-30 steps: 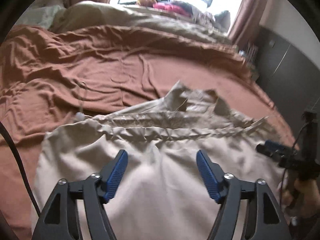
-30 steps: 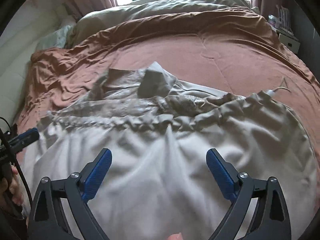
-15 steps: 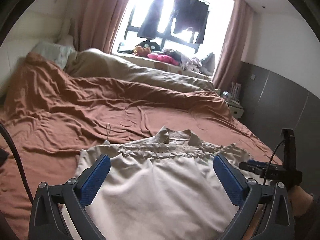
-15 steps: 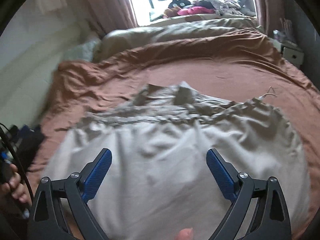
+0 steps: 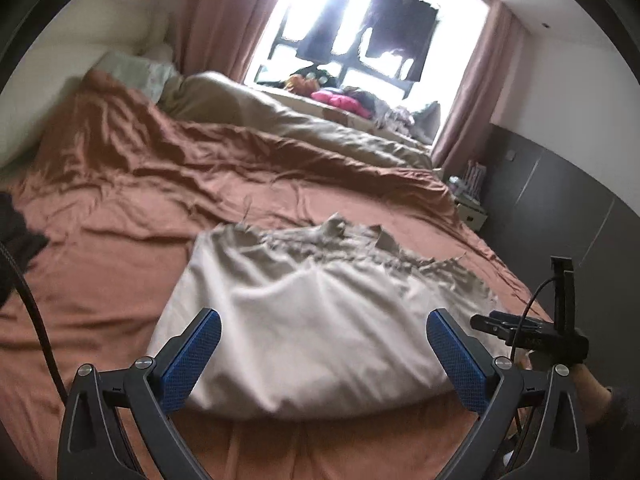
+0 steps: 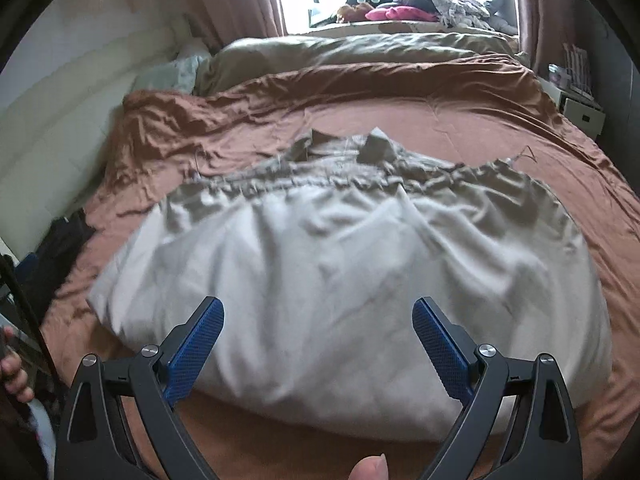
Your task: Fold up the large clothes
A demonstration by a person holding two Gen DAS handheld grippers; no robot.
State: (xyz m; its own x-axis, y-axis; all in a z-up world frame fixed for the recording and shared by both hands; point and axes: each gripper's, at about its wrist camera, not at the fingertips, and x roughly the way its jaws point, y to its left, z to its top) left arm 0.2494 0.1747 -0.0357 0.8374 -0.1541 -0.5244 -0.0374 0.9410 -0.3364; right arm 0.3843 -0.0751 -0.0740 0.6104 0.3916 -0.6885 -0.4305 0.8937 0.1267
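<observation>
Beige garment folded flat on rust-brown bed sheet, near foot edge of bed, collar at its far end, left tool spread wide with nothing gripped, right tool also wide and empty, both above garment's near edge

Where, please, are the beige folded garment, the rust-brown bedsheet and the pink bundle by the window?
beige folded garment [image 6: 340, 272]: right wrist view, smooth middle panel.
rust-brown bedsheet [image 5: 120, 208]: left wrist view, wrinkled bare stretch.
pink bundle [image 5: 340, 101]: left wrist view, its middle.
</observation>
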